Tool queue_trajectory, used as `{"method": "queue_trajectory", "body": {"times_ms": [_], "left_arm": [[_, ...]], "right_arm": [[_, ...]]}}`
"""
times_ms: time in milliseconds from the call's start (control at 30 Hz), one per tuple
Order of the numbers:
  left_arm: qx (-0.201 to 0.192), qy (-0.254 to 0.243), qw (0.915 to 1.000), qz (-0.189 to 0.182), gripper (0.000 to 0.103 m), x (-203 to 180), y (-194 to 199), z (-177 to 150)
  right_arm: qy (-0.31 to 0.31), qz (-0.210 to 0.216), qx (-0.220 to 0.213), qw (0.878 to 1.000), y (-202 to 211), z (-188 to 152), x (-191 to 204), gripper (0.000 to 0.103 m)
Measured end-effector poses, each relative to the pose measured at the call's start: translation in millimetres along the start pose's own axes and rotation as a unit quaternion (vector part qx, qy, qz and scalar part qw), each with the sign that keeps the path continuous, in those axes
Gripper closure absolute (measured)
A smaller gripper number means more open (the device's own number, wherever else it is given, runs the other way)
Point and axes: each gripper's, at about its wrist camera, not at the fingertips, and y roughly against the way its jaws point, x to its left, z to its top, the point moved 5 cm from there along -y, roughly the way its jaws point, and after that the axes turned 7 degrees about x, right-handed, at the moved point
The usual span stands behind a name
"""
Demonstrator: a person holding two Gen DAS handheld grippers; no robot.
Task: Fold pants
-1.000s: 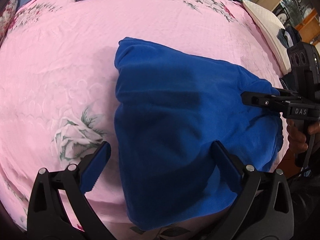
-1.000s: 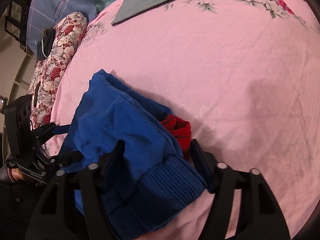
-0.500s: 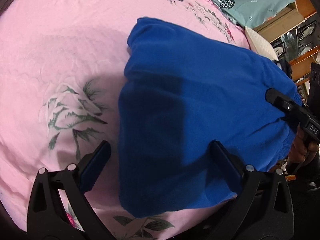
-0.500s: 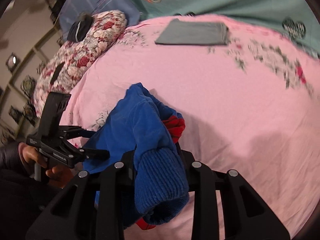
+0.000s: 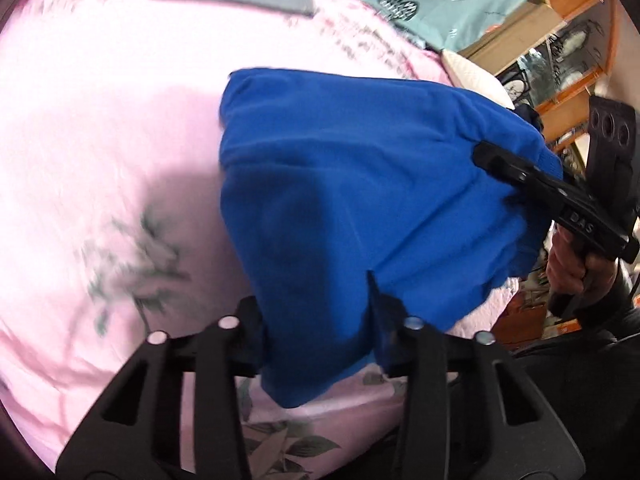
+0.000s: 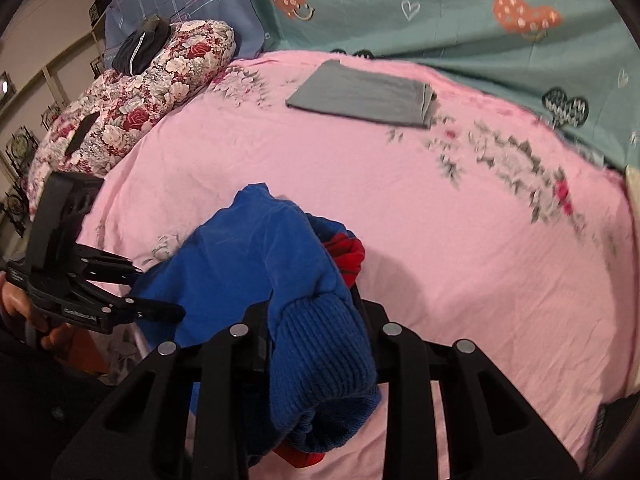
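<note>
On the pink floral bed [image 6: 460, 272], near edge: one pair of blue pants [image 5: 360, 184], partly lifted off the sheet.

Item 1. Pants. Thick royal-blue fleece, soft nap, bunched rather than flat; ribbed knit band [image 6: 324, 364] at one end, red lining or trim [image 6: 346, 250] showing beside it. The cloth spans the gap between the two tools, its long axis running roughly from one to the other, with the far fold resting on or just above the bed.

Item 2. Left hand-held gripper [image 5: 316, 332]. Black plastic, clenched on the near edge of the fleece; cloth rises directly ahead of its fingers.

Item 3. Right hand-held gripper [image 6: 312, 324]. Same make, clamped on the ribbed band, which droops over the fingers toward the camera.

Item 4. Grey folded garment [image 6: 364, 98], flat rectangle, well apart at the far side of the bed.

Item 5. Rose-print bolster [image 6: 132, 112], left margin; teal heart-print cover [image 6: 440, 12] behind.

Judgement: both grips equally near the pants; the next move likely turns on carrying the held edge forward and laying the cloth out flat.
</note>
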Motion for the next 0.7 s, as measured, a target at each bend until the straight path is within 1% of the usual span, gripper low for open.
{"method": "queue_trajectory", "body": {"times_ms": [67,167,267,300,400,467,500,600,700], "left_arm": [[-0.018,-0.009,0.9997,0.015,0.066,0.5,9.0,14.0],[-0.049,-0.011,0.9985,0.021,0.066,5.2,27.3,38.5],[-0.082,-0.030,0.9953,0.041,0.066,8.0,47.3,74.7],[-0.092,-0.038,0.9940,0.046,0.066,11.9,56.3,83.8],[-0.127,-0.055,0.9886,0.059,0.066,24.5,77.3,135.0],[-0.140,-0.060,0.9859,0.068,0.066,33.2,84.4,167.0],[-0.148,-0.062,0.9841,0.076,0.066,40.1,88.7,188.5],[-0.169,-0.076,0.9772,0.104,0.066,54.2,92.4,243.1],[-0.176,-0.074,0.9743,0.120,0.066,77.0,84.5,286.5]], "right_arm": [[0.012,-0.016,-0.014,1.000,3.3,13.4,1.1,0.074],[0.014,-0.026,-0.033,0.999,6.2,42.4,-4.2,0.074],[0.021,-0.030,-0.052,0.998,7.1,83.3,-11.9,0.074],[0.025,-0.034,-0.060,0.997,6.2,103.7,-16.6,0.074],[0.035,-0.045,-0.080,0.995,0.6,153.4,-28.9,0.074],[0.029,-0.049,-0.091,0.994,-8.1,192.6,-43.6,0.074],[0.023,-0.049,-0.094,0.994,-15.5,215.3,-52.5,0.074],[0.013,-0.055,-0.095,0.994,-37.3,262.5,-70.8,0.074],[-0.008,-0.049,-0.089,0.995,-68.1,303.9,-92.0,0.074]]}}
